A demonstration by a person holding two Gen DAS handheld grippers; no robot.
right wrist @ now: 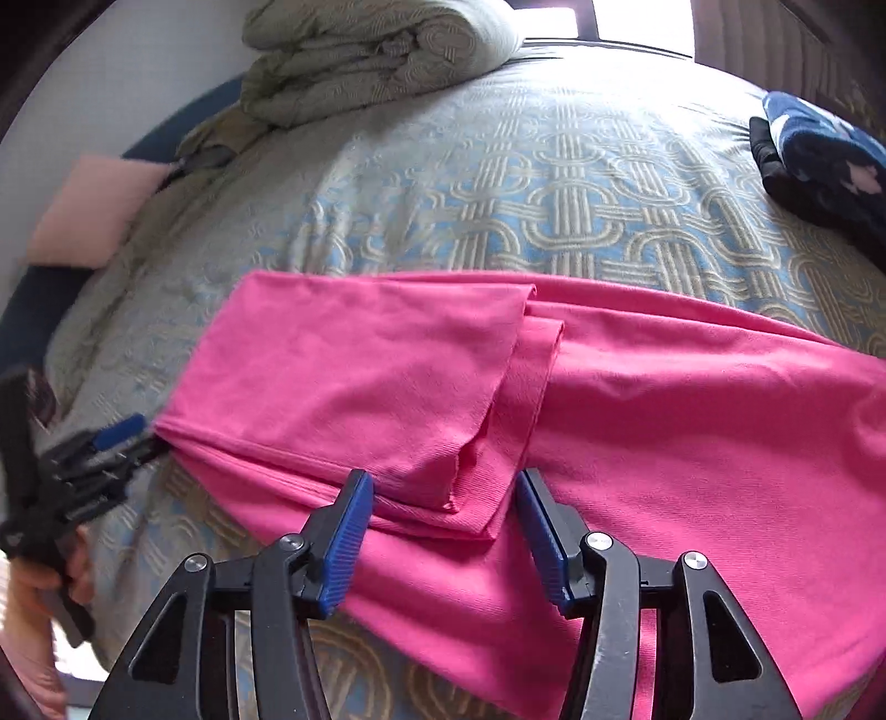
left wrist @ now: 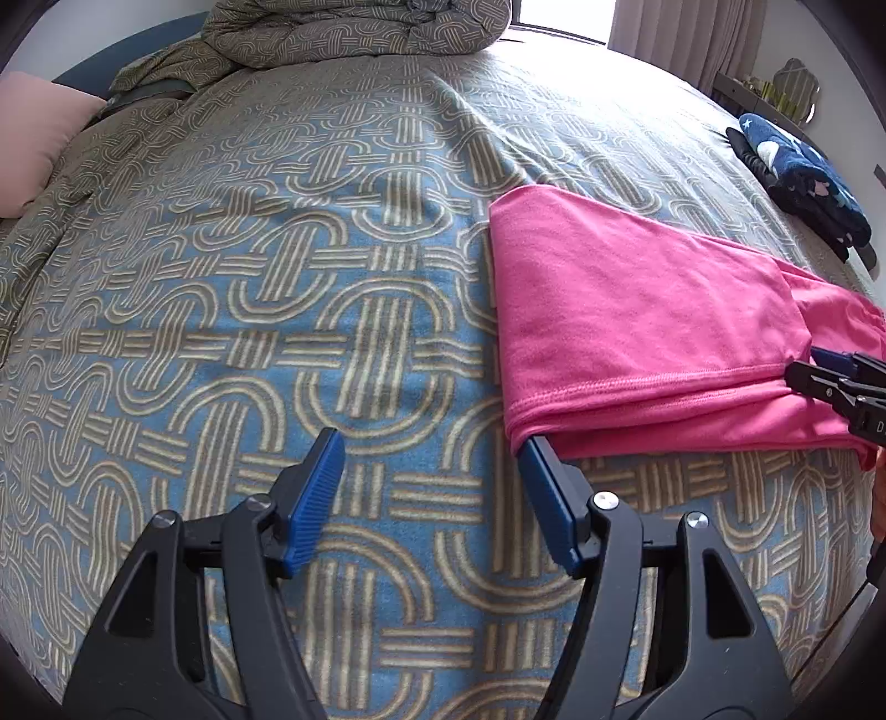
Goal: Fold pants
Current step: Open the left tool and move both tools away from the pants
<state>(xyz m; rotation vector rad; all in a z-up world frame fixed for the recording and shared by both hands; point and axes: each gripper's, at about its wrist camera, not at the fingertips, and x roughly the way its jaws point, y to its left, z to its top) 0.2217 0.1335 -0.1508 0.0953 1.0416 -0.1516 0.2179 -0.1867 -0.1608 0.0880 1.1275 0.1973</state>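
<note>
Pants of bright pink knit fabric (right wrist: 637, 421) are spread on the bed, which is covered by a blue blanket with a beige interlocking-loop pattern (left wrist: 277, 288). 1 end of the garment has been laid back over the rest, so that a doubled panel with a stitched hem is seen on top (the fold edge faces the left side of the bed in both views).

The left gripper (left wrist: 432, 459) is held low over the blanket with its jaws wide apart; nothing is gripped between the ribbed blue pads (left wrist: 318, 498). Its right-hand pad is seen just at the near corner of the folded pink fabric, though actual contact cannot be judged. In the right wrist view this same gripper is found at the left tip of the fold, held by a bare hand (right wrist: 33, 620).

The right gripper (right wrist: 443, 498) is poised over the near edge of the pants, jaws likewise wide, with the pink cloth lying beneath and between the pads but not pinched.

At the head of the bed a bundled duvet in the same looped pattern (left wrist: 354, 27) is piled beside a pale pink pillow (left wrist: 33, 144). Near the right edge of the bed, well apart from the pants, a folded navy fleece with white stars (left wrist: 803, 166) is stacked on something black.
</note>
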